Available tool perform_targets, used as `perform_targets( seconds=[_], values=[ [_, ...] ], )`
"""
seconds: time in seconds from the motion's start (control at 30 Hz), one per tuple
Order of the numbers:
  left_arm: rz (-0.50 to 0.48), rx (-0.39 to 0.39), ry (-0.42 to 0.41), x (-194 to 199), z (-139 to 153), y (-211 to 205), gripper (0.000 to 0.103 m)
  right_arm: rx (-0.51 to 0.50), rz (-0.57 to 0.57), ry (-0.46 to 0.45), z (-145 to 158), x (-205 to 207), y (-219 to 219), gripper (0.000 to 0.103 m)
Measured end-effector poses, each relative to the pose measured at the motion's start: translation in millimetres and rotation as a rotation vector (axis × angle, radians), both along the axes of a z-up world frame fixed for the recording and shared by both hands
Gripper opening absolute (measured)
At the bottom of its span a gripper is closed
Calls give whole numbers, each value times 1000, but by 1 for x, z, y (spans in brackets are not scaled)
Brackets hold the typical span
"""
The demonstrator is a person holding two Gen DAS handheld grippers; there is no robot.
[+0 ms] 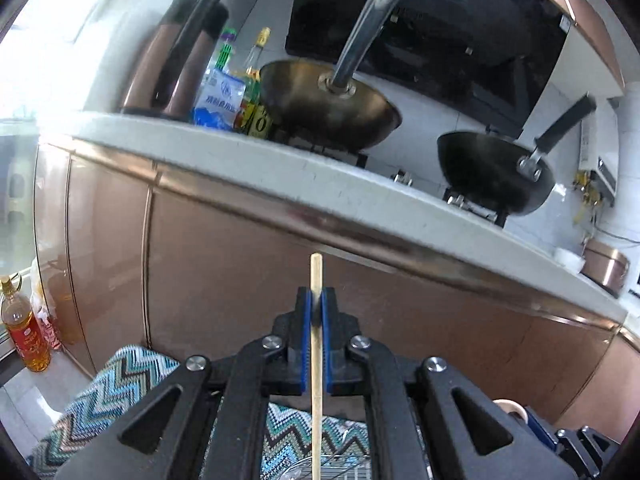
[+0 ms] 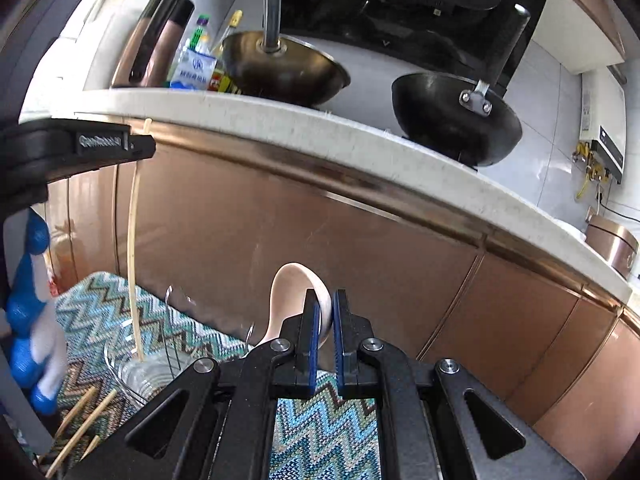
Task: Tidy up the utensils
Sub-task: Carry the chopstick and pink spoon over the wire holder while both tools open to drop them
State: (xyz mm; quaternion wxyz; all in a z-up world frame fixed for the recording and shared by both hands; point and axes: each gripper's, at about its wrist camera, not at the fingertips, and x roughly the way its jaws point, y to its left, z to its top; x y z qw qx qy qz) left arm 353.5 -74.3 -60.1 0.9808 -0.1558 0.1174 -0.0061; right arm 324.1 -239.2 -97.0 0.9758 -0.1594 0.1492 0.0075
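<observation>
My left gripper (image 1: 316, 300) is shut on a pale wooden chopstick (image 1: 316, 276) held upright, its top end above the fingertips. The same chopstick (image 2: 134, 216) shows in the right wrist view, its lower tip in a clear glass (image 2: 142, 372) inside a wire rack. My right gripper (image 2: 326, 304) is shut on a pale pink ceramic spoon (image 2: 288, 300), bowl up, above the zigzag-patterned cloth (image 2: 324, 432). Several loose chopsticks (image 2: 82, 424) lie on the cloth at lower left. The left gripper's body (image 2: 72, 148) fills the left edge of that view.
Copper cabinet fronts (image 1: 240, 264) rise just ahead under a white counter (image 1: 320, 168). On it stand two woks (image 1: 332, 108) (image 1: 496, 172), bottles (image 1: 224, 80) and a salt bag. An oil bottle (image 1: 24, 328) stands on the floor at left. A copper rice cooker (image 2: 612, 244) sits far right.
</observation>
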Motion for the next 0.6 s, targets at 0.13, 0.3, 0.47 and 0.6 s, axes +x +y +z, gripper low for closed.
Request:
perform_targets(
  seconds=[0.13, 0.3, 0.47, 0.6],
  values=[
    [41, 32, 0, 2, -29, -7, 4, -3, -13, 23, -18, 6, 3, 6],
    [47, 46, -3, -2, -37, -6, 10, 2, -5, 40, -30, 2, 5, 21],
    [25, 27, -5, -17, -21, 6, 33, 36, -8, 34, -22, -10, 3, 41],
    [17, 75, -31, -42, 10, 11, 33, 52, -13, 6, 0, -26, 2, 41]
  ],
)
